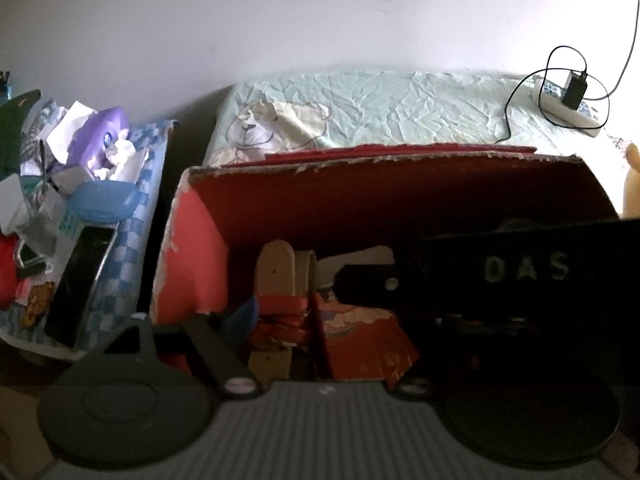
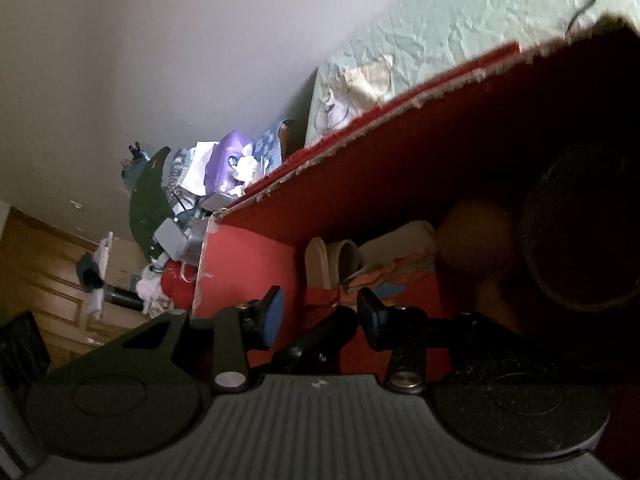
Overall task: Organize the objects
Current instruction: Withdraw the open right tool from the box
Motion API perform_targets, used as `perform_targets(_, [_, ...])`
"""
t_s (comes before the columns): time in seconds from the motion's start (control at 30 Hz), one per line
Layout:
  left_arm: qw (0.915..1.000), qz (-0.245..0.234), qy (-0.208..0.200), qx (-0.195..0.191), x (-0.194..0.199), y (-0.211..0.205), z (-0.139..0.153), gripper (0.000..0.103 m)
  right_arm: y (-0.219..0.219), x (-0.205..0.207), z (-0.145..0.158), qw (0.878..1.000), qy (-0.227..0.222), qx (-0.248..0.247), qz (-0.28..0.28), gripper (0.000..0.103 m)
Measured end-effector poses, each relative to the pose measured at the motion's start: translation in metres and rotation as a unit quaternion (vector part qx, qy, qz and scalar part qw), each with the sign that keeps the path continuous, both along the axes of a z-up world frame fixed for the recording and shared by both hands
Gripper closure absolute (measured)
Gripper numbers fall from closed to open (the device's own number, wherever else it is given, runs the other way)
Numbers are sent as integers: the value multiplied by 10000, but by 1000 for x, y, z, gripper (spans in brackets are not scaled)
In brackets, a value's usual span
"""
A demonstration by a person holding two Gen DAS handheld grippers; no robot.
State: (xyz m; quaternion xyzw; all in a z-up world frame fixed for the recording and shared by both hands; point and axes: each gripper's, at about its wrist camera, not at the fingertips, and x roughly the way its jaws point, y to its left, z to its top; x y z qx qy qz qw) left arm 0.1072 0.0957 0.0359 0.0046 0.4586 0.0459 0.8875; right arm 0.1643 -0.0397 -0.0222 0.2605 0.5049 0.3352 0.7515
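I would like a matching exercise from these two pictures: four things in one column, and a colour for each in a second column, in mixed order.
Things:
1. cardboard box
2. toy figure
3. bed cover
4. charger plug

Colours:
A. black
B. purple
C. red
D. pale green

Pairs: 1-C, 2-B, 3-D, 4-A
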Motion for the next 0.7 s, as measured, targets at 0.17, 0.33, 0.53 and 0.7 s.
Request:
perform_targets(0.17, [10000,7,21,-57,1,2,-1,27,-12,-1,7,9984,-367,-406,-160,58])
perform_targets(0.33, [10000,-11,69,-18,3,1,-2,27,-28,2,5,9952,-490,-753,-391,59])
perform_targets(0.53, [9999,12,141,67,3,0,-3,26,-31,2,2,9955,-463,-681,-463,59])
perform_targets(0.7, [9997,95,185,115,4,0,-4,23,-25,-2,5,9928,-685,-877,-444,59])
